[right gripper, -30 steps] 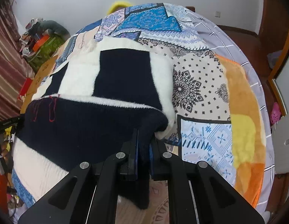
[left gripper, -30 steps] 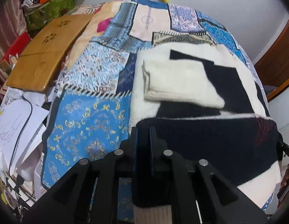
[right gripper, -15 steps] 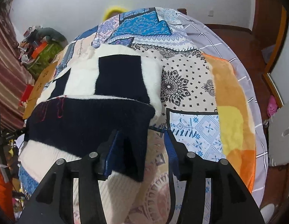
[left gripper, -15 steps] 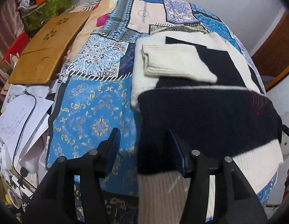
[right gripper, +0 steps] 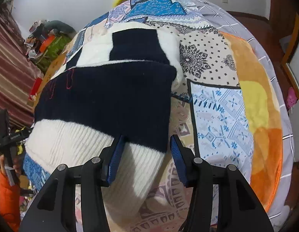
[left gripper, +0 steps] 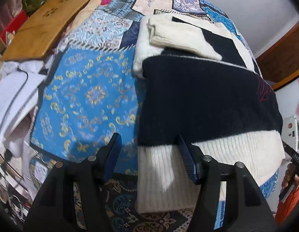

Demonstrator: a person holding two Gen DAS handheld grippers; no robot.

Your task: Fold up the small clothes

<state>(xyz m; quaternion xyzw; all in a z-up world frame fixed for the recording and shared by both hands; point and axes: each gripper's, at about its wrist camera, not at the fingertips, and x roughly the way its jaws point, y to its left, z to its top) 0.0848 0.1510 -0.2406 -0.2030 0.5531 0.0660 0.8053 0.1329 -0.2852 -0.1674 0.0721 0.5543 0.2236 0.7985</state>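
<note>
Evidently soft and floppy, the sweater (left gripper: 203, 100) on the bed (right gripper: 217, 104) wants pinching at its ribbed hem corners; left gripper (left gripper: 149, 154) and right gripper (right gripper: 146, 151) fingers stand apart, empty.

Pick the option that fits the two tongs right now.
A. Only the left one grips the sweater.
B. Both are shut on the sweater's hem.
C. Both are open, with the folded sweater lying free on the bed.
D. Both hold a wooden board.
C: the left tongs and the right tongs both stand spread apart, and the sweater lies folded on the patchwork bedspread, pinched by neither.
</note>
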